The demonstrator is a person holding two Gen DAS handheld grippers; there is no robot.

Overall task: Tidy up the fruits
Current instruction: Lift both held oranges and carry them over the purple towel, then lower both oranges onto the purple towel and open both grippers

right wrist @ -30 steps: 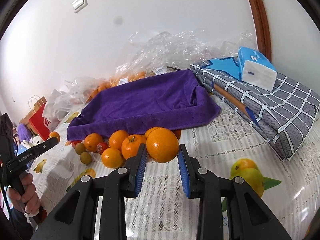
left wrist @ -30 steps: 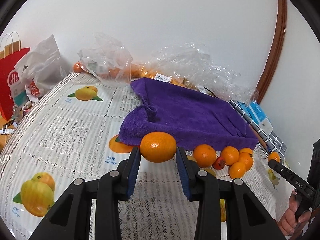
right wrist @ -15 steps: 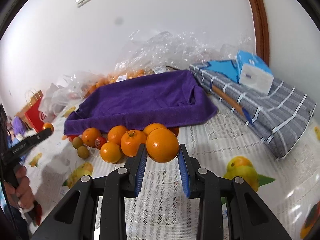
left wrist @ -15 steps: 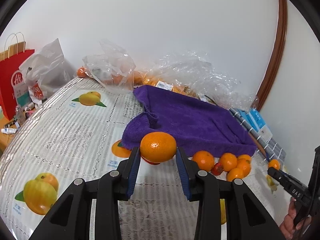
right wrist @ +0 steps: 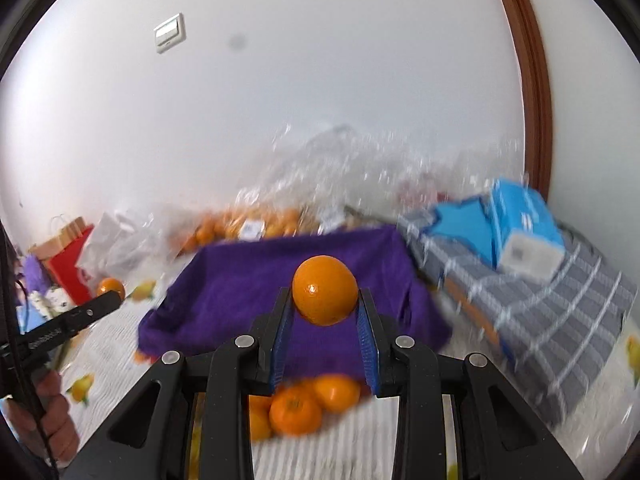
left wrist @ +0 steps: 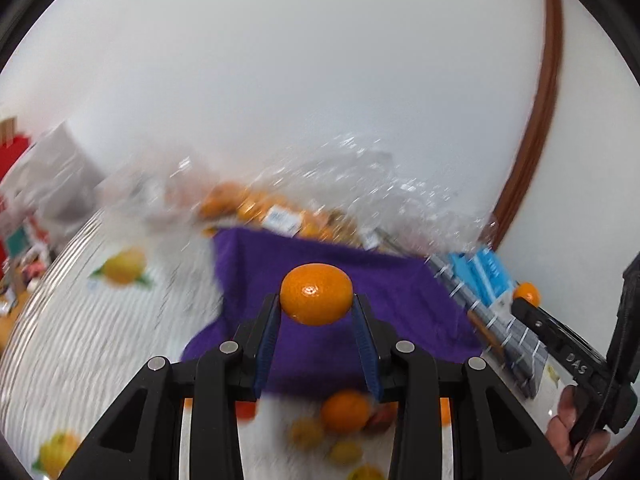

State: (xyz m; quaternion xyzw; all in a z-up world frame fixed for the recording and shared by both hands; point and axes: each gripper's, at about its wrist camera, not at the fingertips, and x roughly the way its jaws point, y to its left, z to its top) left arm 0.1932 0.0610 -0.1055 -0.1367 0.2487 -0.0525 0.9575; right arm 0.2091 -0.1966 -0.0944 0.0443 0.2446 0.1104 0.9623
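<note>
My left gripper [left wrist: 316,306] is shut on an orange [left wrist: 316,300] and holds it in the air in front of the purple towel [left wrist: 320,256]. My right gripper [right wrist: 325,308] is shut on another orange [right wrist: 325,290], also raised before the purple towel [right wrist: 248,280]. Several loose oranges and small fruits lie on the tablecloth below the left gripper [left wrist: 346,412] and below the right gripper [right wrist: 296,410]. The right gripper with its orange shows at the right edge of the left wrist view [left wrist: 527,294]. Both views are blurred.
Clear plastic bags with more oranges [right wrist: 248,224] lie behind the towel by the wall. A folded grey checked cloth [right wrist: 552,312] with a blue tissue pack [right wrist: 524,228] sits to the right. A red paper bag [right wrist: 66,260] stands at the left.
Both grippers have lifted and moved forward toward the purple towel with their oranges. The loose fruit pile now sits low in both views, under the fingers.
</note>
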